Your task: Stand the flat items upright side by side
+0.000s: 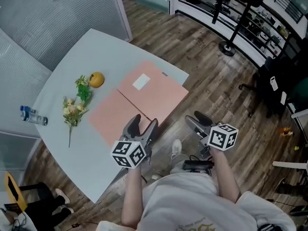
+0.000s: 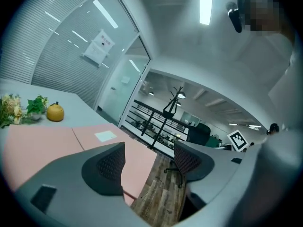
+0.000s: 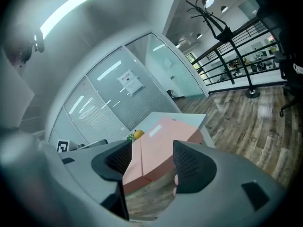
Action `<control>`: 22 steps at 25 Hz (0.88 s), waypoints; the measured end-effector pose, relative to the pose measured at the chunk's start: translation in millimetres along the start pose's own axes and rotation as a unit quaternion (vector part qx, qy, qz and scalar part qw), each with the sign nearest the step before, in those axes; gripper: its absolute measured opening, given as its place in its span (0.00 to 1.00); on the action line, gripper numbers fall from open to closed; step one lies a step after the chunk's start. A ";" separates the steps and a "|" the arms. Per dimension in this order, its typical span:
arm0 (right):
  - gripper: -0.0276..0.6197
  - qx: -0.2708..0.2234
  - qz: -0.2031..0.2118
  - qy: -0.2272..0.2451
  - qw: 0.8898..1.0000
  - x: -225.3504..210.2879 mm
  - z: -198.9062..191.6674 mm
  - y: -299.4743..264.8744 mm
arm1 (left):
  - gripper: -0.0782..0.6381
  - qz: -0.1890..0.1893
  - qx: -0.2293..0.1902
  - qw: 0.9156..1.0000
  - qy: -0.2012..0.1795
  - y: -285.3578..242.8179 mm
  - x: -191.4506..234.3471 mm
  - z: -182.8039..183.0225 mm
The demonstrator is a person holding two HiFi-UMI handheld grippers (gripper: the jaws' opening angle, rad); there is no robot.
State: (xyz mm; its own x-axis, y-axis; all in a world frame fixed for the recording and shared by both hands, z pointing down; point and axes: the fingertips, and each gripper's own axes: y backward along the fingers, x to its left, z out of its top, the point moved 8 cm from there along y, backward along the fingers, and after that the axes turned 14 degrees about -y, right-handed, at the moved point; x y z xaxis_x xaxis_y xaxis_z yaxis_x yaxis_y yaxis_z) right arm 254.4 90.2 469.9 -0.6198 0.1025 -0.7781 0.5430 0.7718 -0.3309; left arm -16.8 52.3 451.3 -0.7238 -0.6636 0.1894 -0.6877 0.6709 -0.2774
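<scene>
Boards lie flat, edge to edge on the table (image 1: pixel 91 47): near board (image 1: pixel 118 117) and far board (image 1: pixel 156 93), both pink, the far one bearing a white label (image 1: pixel 141 81). Left gripper (image 1: pixel 145 121) hangs over the near board's corner at the table edge, jaws wide apart and holding nothing. Right gripper (image 1: pixel 196 119) is off the table, over the wooden floor just beside that edge, jaws likewise apart and empty. Flowers (image 1: pixel 74 107), an orange fruit (image 1: pixel 96 79) and a bottle (image 1: pixel 32 116) sit well apart from the boards
</scene>
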 end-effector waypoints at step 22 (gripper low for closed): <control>0.54 0.108 0.013 -0.107 0.988 -113.6 70.2 -92.7 | 0.54 0.046 0.139 0.988 -0.044 -103.7 32.7 -22.2</control>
State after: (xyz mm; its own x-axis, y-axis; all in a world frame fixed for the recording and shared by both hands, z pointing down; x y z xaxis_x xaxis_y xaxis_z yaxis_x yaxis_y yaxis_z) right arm 314.3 -37.1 551.5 -0.4829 -0.0319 -0.8751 0.6803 0.6156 -0.3978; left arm 29.6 -31.6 507.2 -0.7664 -0.6383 0.0729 -0.5681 0.6204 -0.5407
